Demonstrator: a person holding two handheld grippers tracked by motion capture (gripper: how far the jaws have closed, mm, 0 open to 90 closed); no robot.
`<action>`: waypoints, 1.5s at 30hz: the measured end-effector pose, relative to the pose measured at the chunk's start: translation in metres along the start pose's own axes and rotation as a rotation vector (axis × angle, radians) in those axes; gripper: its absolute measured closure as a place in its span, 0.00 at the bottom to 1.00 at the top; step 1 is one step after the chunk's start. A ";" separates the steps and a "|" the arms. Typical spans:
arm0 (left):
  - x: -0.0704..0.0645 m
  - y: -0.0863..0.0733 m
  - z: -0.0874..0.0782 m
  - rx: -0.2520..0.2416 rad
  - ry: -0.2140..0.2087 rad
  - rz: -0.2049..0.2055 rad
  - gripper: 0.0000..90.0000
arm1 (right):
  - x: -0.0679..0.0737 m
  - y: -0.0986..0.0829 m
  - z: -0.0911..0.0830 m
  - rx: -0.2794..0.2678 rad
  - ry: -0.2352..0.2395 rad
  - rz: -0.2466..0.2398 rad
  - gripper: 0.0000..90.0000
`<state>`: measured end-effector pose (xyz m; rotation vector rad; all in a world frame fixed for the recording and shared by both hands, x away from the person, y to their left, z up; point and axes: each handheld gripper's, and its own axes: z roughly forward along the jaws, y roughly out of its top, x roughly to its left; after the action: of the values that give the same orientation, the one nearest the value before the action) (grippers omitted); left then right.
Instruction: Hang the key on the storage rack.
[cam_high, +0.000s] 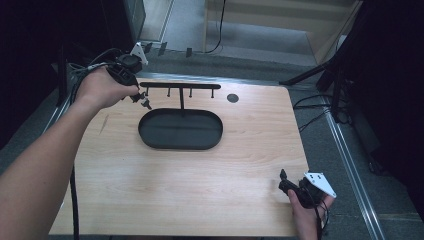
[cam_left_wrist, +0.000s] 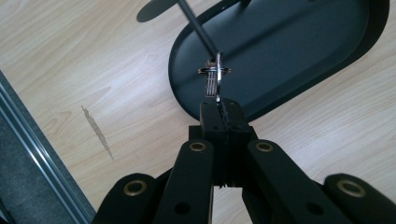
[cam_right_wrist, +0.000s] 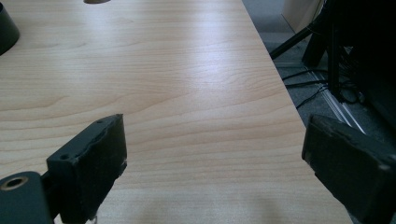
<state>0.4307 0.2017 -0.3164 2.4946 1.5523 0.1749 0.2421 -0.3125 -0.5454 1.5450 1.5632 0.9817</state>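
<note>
No brand, label or writing can be read on anything here.

One wooden desk carries one black oval tray, from whose far rim a thin post rises to a horizontal rack bar with four short pegs hanging under it. A single dark round disc sits in the desk at about 1 o'clock from the tray. Two hands show, each with one gripper.

The left gripper is at about 10 o'clock from the tray, just under the left end of the bar. The high view leaves its jaws too small to judge; the left gripper view shows them pressed together on a small metal ring piece, held above the tray's end and beside the slanting post. What exactly that piece is cannot be told. This view also shows a pale scratch on the desk.

The right gripper rests at the desk's near right corner, about 5 o'clock from the tray and well apart from it. The right gripper view shows its jaws spread wide with nothing between them, bare wood ahead, and cables on the floor past the desk edge.
</note>
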 end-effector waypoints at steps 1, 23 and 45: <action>0.000 0.001 -0.001 0.004 0.000 0.004 1.00 | 0.000 0.000 0.000 0.001 0.000 -0.002 0.07; 0.007 0.008 -0.003 0.003 0.025 -0.033 1.00 | 0.000 0.000 0.000 -0.006 0.002 -0.003 0.07; 0.013 0.001 -0.001 -0.030 0.107 -0.087 0.81 | 0.001 0.000 0.000 -0.006 0.005 -0.017 0.07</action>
<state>0.4371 0.2135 -0.3155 2.4254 1.6832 0.3215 0.2420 -0.3119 -0.5456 1.5237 1.5738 0.9805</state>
